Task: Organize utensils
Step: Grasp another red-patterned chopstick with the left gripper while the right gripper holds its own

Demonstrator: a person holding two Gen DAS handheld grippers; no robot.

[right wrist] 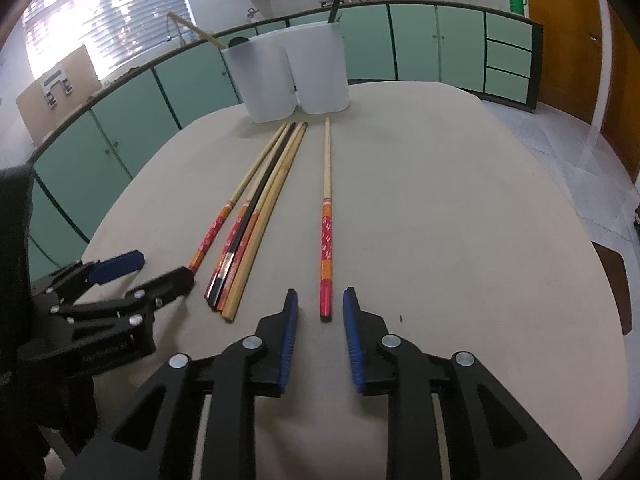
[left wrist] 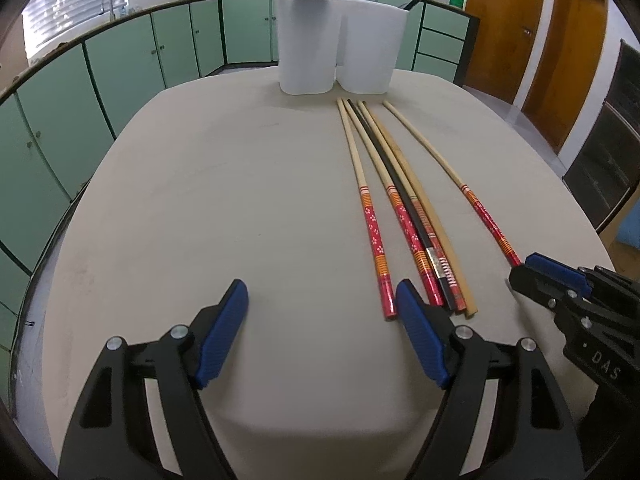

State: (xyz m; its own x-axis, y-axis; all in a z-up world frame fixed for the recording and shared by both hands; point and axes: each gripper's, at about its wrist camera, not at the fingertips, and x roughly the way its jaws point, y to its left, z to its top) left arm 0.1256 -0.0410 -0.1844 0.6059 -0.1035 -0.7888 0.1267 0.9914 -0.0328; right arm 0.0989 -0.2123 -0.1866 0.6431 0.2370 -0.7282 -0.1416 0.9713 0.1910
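Two white holders (left wrist: 306,44) (left wrist: 370,46) stand at the table's far side; the left one has a wooden stick in it, the right one a black chopstick. Before them lies a bundle of several chopsticks (left wrist: 396,200) (right wrist: 256,208): red-flowered, black and plain bamboo. One red-handled chopstick (right wrist: 327,216) (left wrist: 460,184) lies apart to the right. My right gripper (right wrist: 321,296) (left wrist: 524,266) is open, its pads on either side of that chopstick's red end without touching it. My left gripper (left wrist: 322,292) (right wrist: 162,268) is open and empty, its right finger beside the bundle's near ends.
The beige table (left wrist: 200,200) curves away on all sides. Green cabinets (left wrist: 120,64) run behind it and wooden doors (left wrist: 504,20) stand at the right. A brown chair back (right wrist: 616,288) shows off the table's right edge.
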